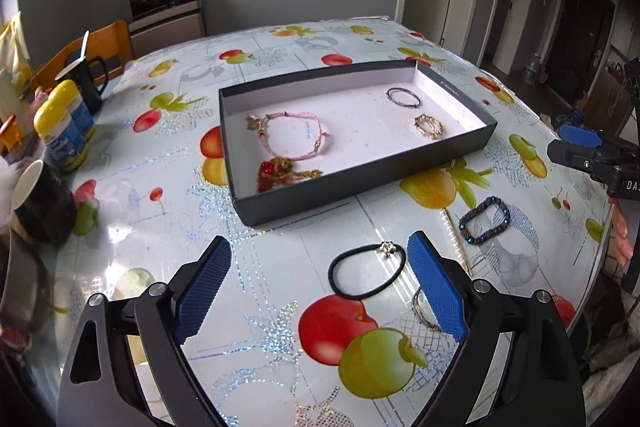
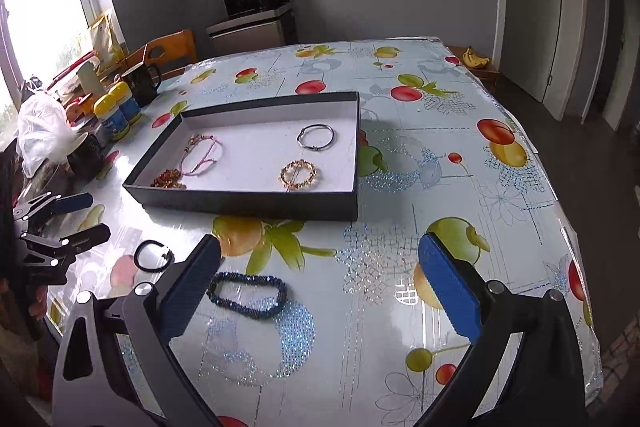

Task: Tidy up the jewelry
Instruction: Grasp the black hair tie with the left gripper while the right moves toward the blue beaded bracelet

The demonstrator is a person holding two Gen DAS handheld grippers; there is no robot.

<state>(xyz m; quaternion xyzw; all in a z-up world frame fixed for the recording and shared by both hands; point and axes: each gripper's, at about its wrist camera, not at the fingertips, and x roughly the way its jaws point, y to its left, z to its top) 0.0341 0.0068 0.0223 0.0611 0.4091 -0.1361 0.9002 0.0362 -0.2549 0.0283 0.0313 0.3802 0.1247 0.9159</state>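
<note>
- While both our grippers hover over the fruit-print tablecloth [image 1: 280, 43], left gripper [image 1: 320, 283] jaws are spread wide, gripping nothing; black hair tie [image 1: 366, 273] lies on the cloth between its pads.
- Right gripper [image 2: 320, 283] jaws also wide apart and empty; blue beaded bracelet [image 2: 248, 295] lies just beside its left pad.
- Shallow black box [image 1: 360, 183] holds pink cord bracelet [image 1: 292, 139], red-gold chain [image 1: 284, 173], silver bangle [image 1: 403, 97] and gold bracelet [image 1: 429, 126].

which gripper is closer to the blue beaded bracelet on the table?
Right. The blue beaded bracelet lies just ahead of the open right gripper, next to its left finger. The open left gripper sits farther off, over the black hair tie.
</note>
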